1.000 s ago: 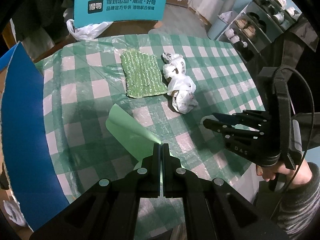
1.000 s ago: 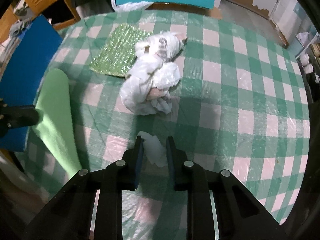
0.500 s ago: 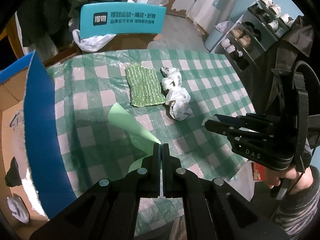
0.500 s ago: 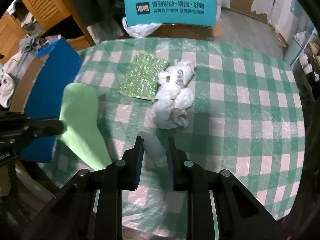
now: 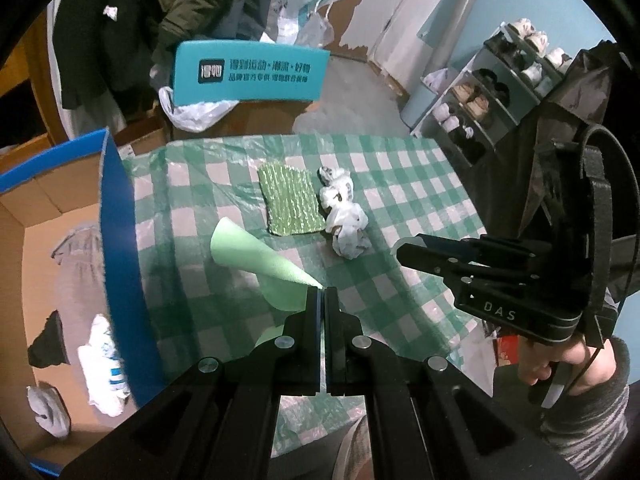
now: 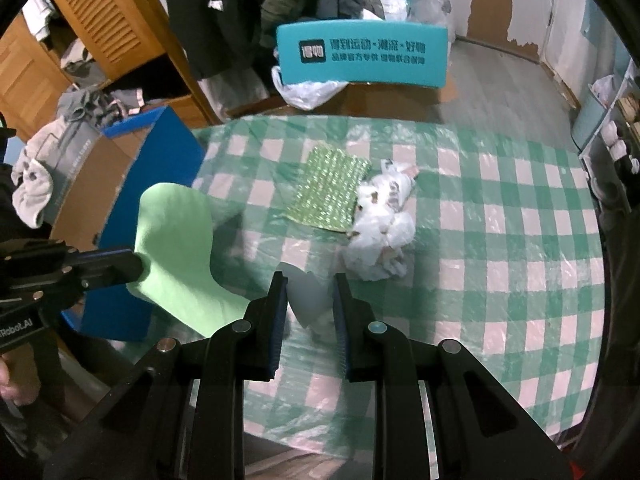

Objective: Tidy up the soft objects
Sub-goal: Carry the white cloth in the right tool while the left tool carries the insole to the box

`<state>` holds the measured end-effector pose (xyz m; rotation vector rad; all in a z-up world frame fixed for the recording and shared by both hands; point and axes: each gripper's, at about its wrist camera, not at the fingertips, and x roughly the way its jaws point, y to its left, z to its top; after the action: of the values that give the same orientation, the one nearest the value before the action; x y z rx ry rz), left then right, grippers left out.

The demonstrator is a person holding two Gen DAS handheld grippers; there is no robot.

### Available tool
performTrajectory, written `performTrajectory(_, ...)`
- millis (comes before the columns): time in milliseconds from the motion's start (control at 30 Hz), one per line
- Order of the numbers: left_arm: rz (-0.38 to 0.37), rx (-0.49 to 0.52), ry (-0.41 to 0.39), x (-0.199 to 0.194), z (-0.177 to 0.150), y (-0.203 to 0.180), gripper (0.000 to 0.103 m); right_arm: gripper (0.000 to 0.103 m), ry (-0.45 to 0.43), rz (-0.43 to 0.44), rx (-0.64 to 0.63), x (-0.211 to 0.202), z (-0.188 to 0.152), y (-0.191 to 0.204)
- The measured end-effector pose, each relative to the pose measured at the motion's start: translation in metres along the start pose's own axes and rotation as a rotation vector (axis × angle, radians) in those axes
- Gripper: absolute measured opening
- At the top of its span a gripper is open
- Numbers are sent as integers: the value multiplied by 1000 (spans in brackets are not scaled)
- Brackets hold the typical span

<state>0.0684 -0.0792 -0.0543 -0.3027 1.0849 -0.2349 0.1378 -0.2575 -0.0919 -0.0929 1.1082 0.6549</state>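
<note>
My left gripper is shut on a corner of a thin light green sheet, which curls up off the checked tablecloth. In the right wrist view the same green sheet hangs from the left gripper. Between the pads of my shut right gripper sits a small pale white wad, held above the table. On the cloth lie a textured green cloth and, touching its right edge, a crumpled white bag bundle. The right gripper shows at the right of the left wrist view.
A blue-walled cardboard box with pale clothes and shoes inside stands against the table's left edge. Behind the table are a teal sign and a plastic bag. A shoe rack is at the far right, a wooden cabinet at the far left.
Both grippers have risen above the table with their loads still held. The table and its objects look smaller and farther away, and the box interior has come into view.
</note>
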Motion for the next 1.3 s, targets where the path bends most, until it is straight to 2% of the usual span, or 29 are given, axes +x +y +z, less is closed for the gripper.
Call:
performTrajectory(633,2,-48,-153,-82,0,29,1,20,-83,55,-61,-33,27,58)
performTrajectory(1300,8,-151,-281,-145,-15,86,1,20,-78,110,-167,-24,54,137)
